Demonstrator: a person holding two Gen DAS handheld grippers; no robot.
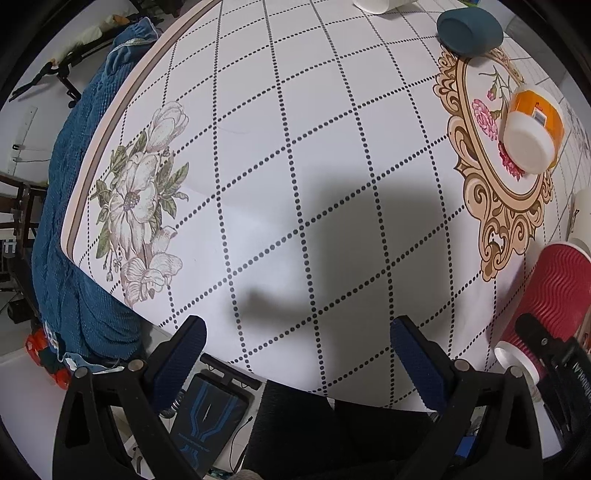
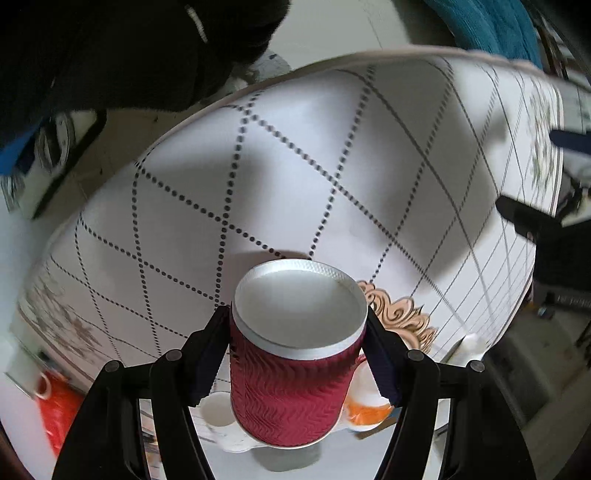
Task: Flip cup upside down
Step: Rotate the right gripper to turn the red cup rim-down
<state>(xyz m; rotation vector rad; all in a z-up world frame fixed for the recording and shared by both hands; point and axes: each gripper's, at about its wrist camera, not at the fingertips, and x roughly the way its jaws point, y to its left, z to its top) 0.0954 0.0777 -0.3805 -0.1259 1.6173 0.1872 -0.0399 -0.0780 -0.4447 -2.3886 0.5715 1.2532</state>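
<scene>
A red ribbed paper cup (image 2: 291, 380) with a white base is held between the fingers of my right gripper (image 2: 299, 354), above the table; its white bottom faces the camera. In the left wrist view the same cup (image 1: 546, 306) shows at the lower right, tilted, with the right gripper on it. My left gripper (image 1: 299, 362) is open and empty, hovering over the white dotted tablecloth (image 1: 295, 166) near its front edge.
An orange-and-white cup (image 1: 532, 129) lies on a flowered oval mat (image 1: 491, 147). A dark teal bowl (image 1: 469, 29) lies on its side at the back right. A white cup (image 1: 373, 4) stands at the far edge. A blue cloth (image 1: 74, 206) hangs at the left.
</scene>
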